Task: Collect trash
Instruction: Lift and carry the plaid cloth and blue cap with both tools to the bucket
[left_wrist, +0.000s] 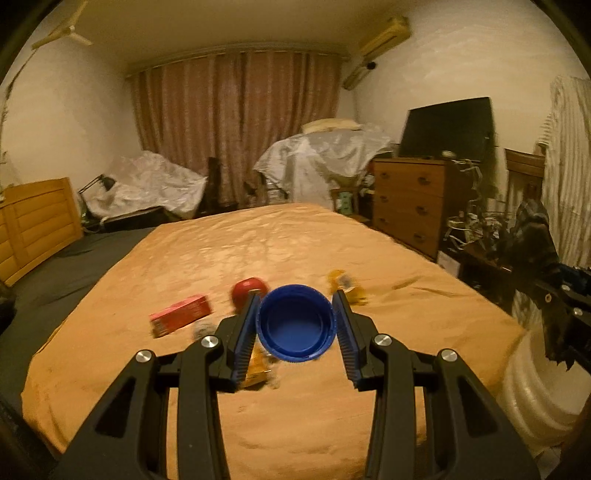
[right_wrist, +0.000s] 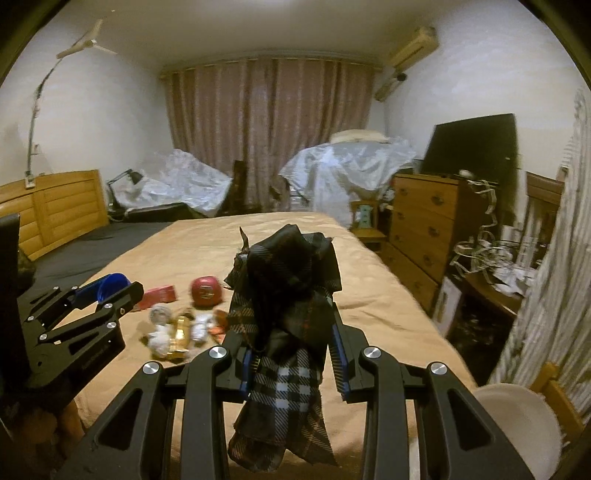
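Note:
My left gripper (left_wrist: 297, 321) is shut on a blue plastic cap (left_wrist: 295, 330), held above the orange bedspread (left_wrist: 258, 243); it also shows in the right wrist view (right_wrist: 110, 290). My right gripper (right_wrist: 291, 332) is shut on a dark plaid cloth scrap (right_wrist: 286, 325) that hangs down between its fingers. On the bed lie a red box (left_wrist: 181, 319), a red round object (right_wrist: 206, 291), yellow wrappers (left_wrist: 347, 286) and crumpled white paper (right_wrist: 160, 326).
A white bin (right_wrist: 517, 432) stands at the bed's right front corner. A wooden dresser (right_wrist: 424, 229) with a dark screen is to the right. A cluttered low table (right_wrist: 495, 280) is beside it. A wooden headboard (left_wrist: 37, 221) is on the left.

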